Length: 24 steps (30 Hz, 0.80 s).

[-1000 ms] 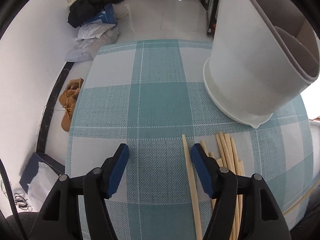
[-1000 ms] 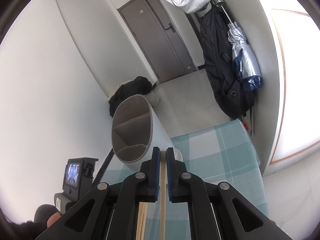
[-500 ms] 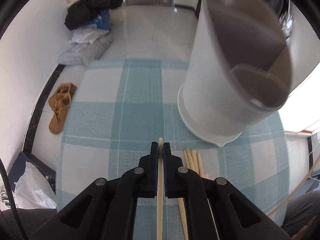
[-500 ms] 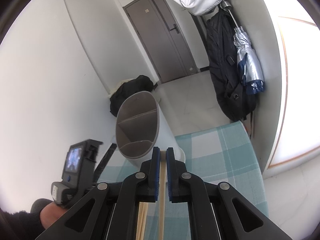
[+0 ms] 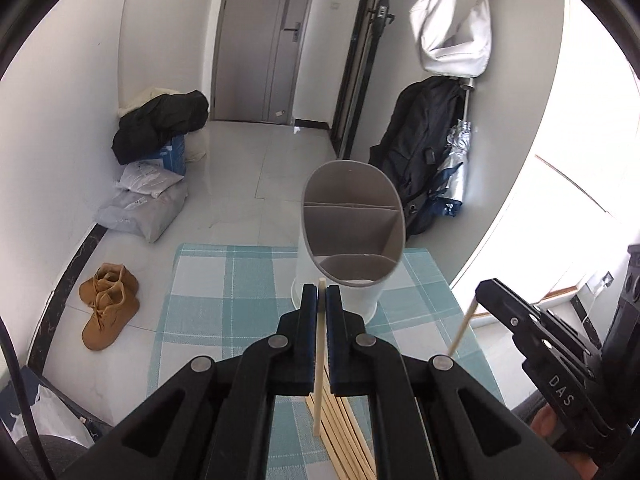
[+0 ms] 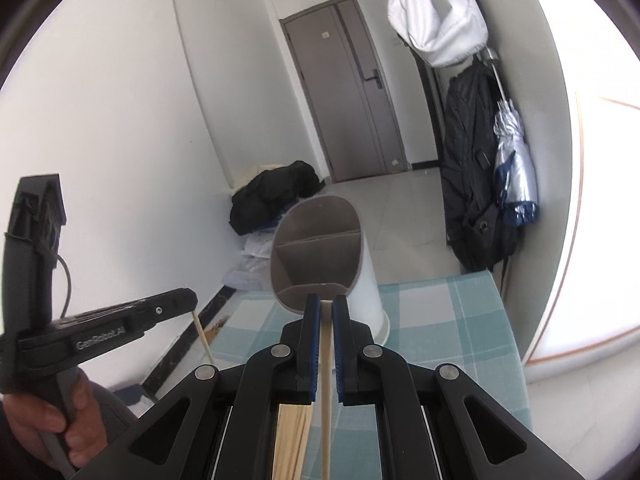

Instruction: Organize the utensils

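A white utensil holder (image 5: pixel 352 220) with a grey divided inside stands on the teal checked tablecloth (image 5: pixel 224 280); it also shows in the right wrist view (image 6: pixel 320 252). My left gripper (image 5: pixel 321 294) is shut on a wooden chopstick (image 5: pixel 319 360), held above the table, its tip just below the holder's rim. My right gripper (image 6: pixel 326 308) is shut on another chopstick (image 6: pixel 326 392), also raised near the holder. Several loose chopsticks (image 5: pixel 340 428) lie on the cloth below the left gripper.
The table's far and left edges drop to a tiled floor with brown boots (image 5: pixel 108 306), bags (image 5: pixel 144 200) and a dark coat pile (image 5: pixel 160 124). A black jacket and umbrella (image 5: pixel 432 160) hang at the right wall. The right gripper's body (image 5: pixel 536 344) shows at right.
My left gripper shut on a chopstick lying on the cloth, then lifted it up and back from the holder. My right gripper stayed shut on its chopstick and rose slightly.
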{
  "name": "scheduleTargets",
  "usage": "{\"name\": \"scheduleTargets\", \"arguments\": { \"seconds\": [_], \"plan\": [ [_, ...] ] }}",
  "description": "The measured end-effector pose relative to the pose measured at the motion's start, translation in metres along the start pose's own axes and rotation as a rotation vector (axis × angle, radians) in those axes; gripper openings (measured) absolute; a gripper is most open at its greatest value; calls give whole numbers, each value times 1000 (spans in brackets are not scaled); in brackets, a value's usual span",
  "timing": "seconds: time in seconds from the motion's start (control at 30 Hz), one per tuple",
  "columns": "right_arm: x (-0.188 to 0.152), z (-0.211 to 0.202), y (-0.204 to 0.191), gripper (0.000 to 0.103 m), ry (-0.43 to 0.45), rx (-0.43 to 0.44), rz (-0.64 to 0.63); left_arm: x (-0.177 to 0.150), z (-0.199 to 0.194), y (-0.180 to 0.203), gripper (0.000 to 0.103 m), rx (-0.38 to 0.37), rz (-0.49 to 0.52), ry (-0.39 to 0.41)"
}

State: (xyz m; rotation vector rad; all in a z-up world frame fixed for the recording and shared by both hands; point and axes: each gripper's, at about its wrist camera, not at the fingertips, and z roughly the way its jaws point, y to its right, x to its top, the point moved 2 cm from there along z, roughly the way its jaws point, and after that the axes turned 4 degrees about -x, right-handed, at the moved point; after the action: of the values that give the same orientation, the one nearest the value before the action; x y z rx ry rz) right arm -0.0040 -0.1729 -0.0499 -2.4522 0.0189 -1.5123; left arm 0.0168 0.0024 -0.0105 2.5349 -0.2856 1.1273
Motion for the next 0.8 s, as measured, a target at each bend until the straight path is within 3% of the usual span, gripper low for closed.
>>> {"name": "scheduleTargets", "arguments": {
  "seconds": [0.33,0.47,0.8],
  "plan": [
    [4,-15,-22,5,60,-4,-80,4,-6,4,0,-5,51,-45],
    [3,-14,-23,0,57,-5,-88,3,-8,6,0,-12,68,-56],
    [2,-8,-18,0,8,22,-69,6,-9,5,0,-22,68,-75]
  ]
}}
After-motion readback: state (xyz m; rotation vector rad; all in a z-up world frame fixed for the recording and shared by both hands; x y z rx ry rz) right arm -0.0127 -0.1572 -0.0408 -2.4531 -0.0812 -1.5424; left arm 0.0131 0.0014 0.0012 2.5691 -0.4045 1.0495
